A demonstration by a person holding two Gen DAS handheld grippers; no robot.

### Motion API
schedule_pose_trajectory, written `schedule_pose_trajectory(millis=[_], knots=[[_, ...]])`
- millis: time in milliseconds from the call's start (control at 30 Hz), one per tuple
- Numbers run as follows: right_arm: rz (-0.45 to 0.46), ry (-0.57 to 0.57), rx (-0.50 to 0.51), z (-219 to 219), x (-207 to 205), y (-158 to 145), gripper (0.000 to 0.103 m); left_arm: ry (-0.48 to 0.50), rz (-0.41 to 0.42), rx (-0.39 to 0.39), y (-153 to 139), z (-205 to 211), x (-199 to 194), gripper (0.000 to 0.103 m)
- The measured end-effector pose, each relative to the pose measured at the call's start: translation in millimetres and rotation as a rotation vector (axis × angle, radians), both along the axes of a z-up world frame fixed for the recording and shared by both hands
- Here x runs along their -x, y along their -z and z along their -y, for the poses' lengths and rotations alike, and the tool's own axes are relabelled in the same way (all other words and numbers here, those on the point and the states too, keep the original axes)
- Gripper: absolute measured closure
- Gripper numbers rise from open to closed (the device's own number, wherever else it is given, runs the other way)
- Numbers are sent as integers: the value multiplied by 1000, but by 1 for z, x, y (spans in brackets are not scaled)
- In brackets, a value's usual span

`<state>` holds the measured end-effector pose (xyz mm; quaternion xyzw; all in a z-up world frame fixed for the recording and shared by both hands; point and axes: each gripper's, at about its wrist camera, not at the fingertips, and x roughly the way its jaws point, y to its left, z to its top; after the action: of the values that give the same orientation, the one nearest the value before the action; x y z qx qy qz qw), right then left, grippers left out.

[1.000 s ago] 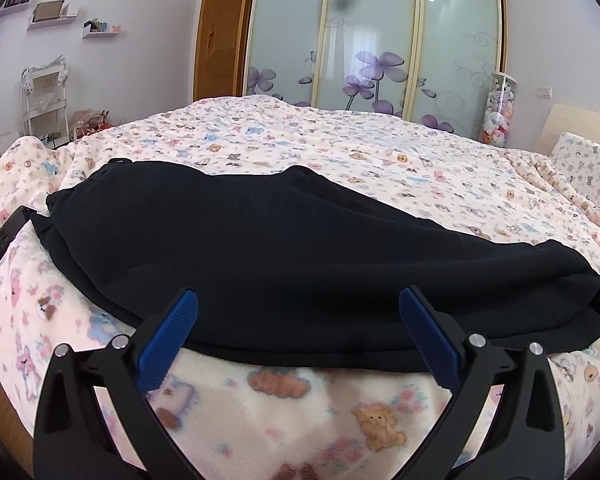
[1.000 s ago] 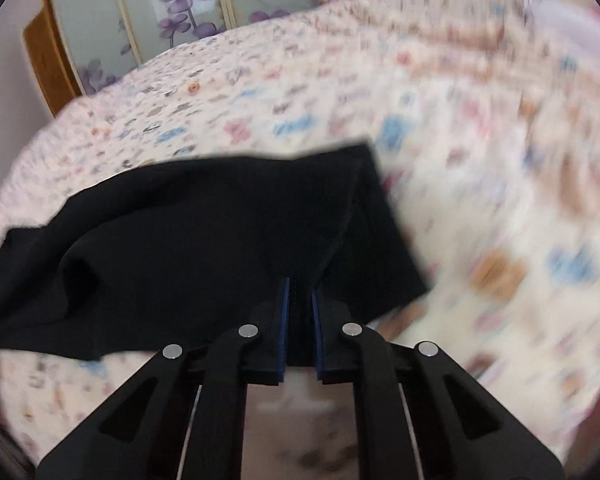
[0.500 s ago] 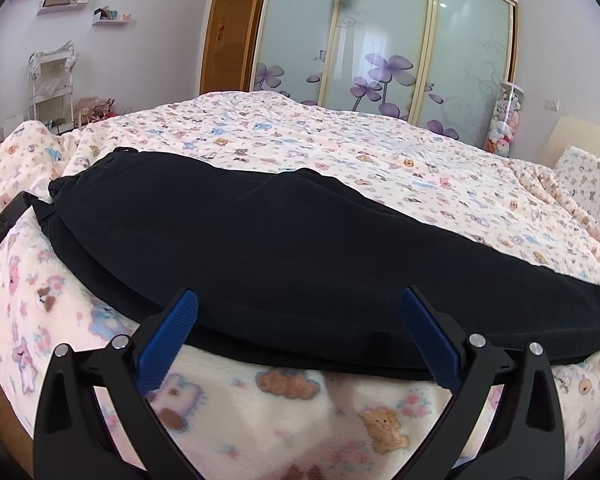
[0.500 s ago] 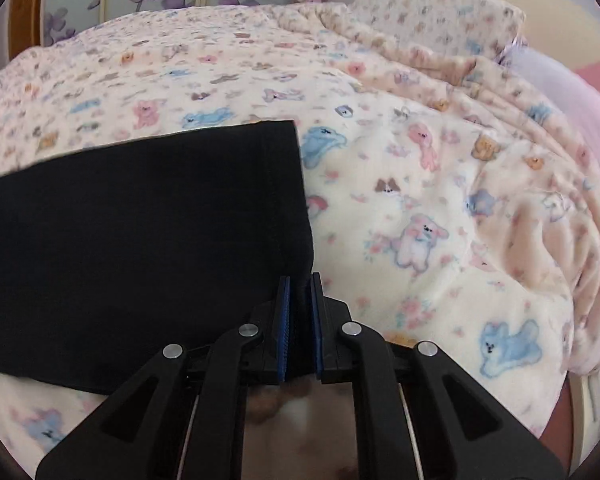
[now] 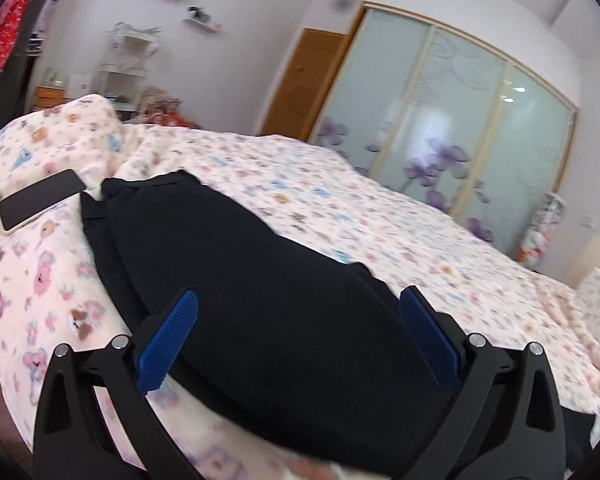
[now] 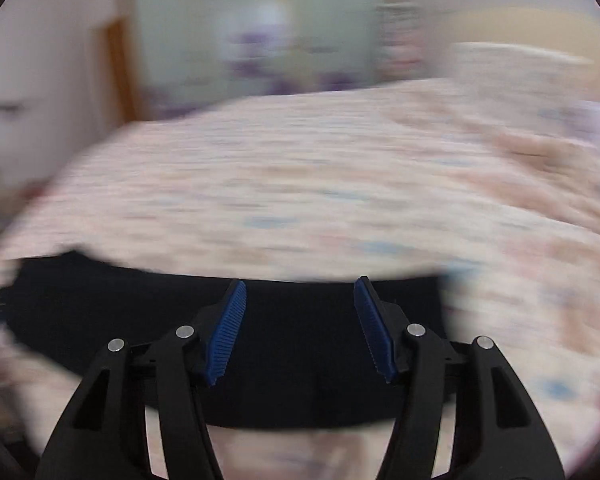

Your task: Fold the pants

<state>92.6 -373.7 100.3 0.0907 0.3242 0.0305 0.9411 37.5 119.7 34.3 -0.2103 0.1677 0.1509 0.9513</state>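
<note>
Both grippers, left (image 5: 296, 336) and right (image 6: 300, 326), are wide open, holding nothing. Pants (image 5: 260, 292) lie flat just ahead. Next, I think, grab one end.

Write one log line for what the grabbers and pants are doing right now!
left gripper: open, empty | right gripper: open, empty | pants: flat on bed | phone: beside pants

Both wrist views low, close over pants (image 5: 284, 312), right blurred.
</note>
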Motion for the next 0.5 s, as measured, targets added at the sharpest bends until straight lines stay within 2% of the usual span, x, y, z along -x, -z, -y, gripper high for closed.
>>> schedule_pose_trajectory(millis=[100,200,233,267,367,400,500], knots=[[-51,-303,-155,-82,-53,-3,44,-69,-49,-46,2,-4,-12,2],[-134,-483,-271,-159,-108,7,44,-118,-90,-21,9,-16,-16,2],[-161,-525,-291,-183,-127,12,45,-146,-121,-4,14,-21,-17,2],[-192,-568,-287,-215,-149,19,45,-190,-185,19,24,-27,-20,2],[-258,-618,-287,-273,-187,36,49,-254,-395,147,57,-50,-32,2],[-281,-629,-283,-293,-201,44,49,-246,-398,157,59,-54,-32,2],[-340,-637,-236,-329,-230,61,50,-250,-364,121,53,-48,-27,2]])
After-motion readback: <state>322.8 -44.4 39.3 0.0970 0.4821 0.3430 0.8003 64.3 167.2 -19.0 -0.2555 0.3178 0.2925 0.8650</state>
